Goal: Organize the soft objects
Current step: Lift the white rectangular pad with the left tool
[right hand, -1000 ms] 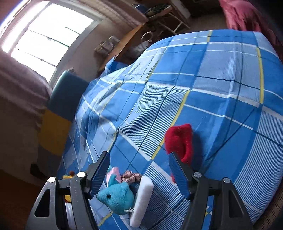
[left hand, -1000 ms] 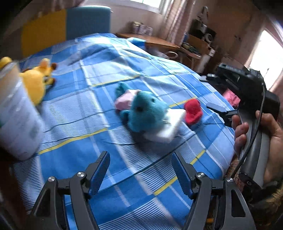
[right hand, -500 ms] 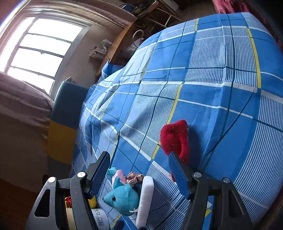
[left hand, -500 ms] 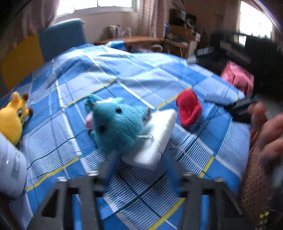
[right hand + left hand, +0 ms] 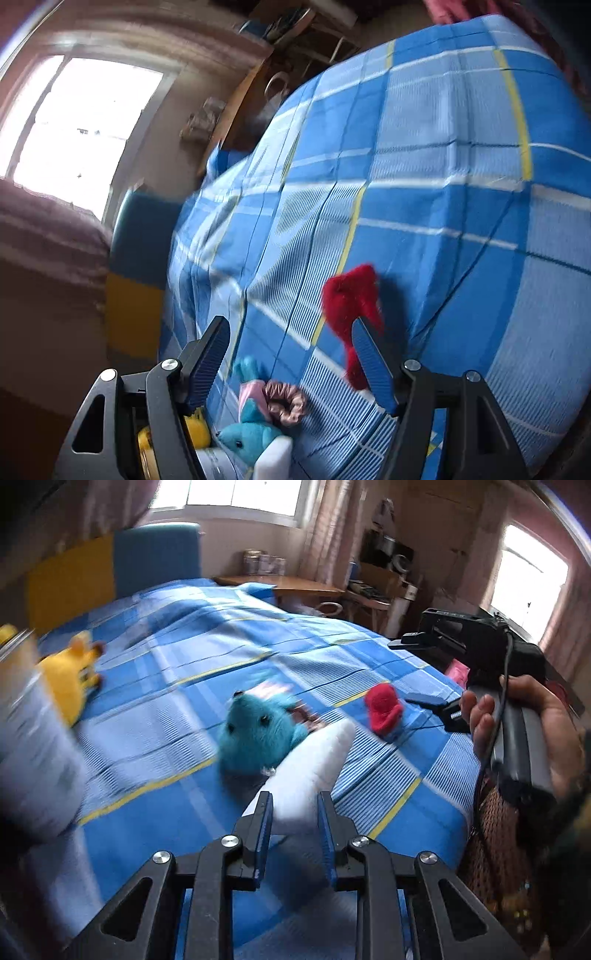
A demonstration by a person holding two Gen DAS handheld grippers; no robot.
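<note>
While the left tongs (image 5: 293, 814) pinch the near end of the white rectangular foam sponge (image 5: 308, 771), their blue pads narrowed onto it, the grip sits only at the sponge's tip, so I judge the soft block may bend, twist or slip free if it is lifted fast. Its far end lies touching the fluffy turquoise plush animal (image 5: 258, 734), and dragging the sponge could tip or pull that toy along the blue checked bedspread (image 5: 177, 664). Everything here lies near the bed's closer edge, so a dropped piece might roll off onto the floor.

Spread wide and holding nothing, the right tongs (image 5: 291, 363) hover above the fuzzy red plush piece (image 5: 351, 299), which sits apart from the others toward the bed's right edge; a hasty closing there could catch a fold of bedspread along with it.

Only the left wrist view shows the yellow plush toy (image 5: 70, 675) in full toward the bed's left edge, a blurred white cylindrical container (image 5: 33, 746) beside it, and the person's right hand (image 5: 524, 731). Only the right wrist view shows clearly the brownish-pink satin scrunchie (image 5: 282, 402) tucked against the turquoise animal.
</note>
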